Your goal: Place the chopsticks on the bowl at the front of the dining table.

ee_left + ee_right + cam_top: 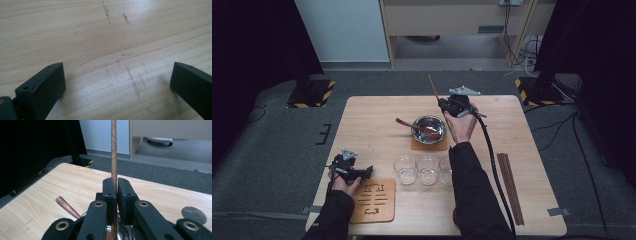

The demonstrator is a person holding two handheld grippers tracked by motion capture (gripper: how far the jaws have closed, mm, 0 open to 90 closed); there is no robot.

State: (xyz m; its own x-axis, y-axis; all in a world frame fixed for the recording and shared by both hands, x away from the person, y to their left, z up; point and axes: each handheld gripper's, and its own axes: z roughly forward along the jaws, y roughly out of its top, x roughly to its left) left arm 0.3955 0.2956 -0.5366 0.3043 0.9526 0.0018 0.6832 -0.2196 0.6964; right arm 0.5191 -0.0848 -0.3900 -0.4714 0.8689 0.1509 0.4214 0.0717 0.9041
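— Pinching a chopstick (114,157), the right gripper (446,105) is hovering at the far right edge of the metal bowl (429,128), isn't it?

— Yes, jaws pressed on it, the stick pointing up and away. A spoon (412,125) is lying in the bowl.

— And the left gripper (117,82)?

— Resting spread over the near left table (377,112), holding nothing.

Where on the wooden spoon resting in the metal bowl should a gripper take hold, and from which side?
Probably the bare handle end of the wooden spoon, which sticks out past the left rim of the metal bowl. Come from above on the bowl's left, jaws across the thin shaft.
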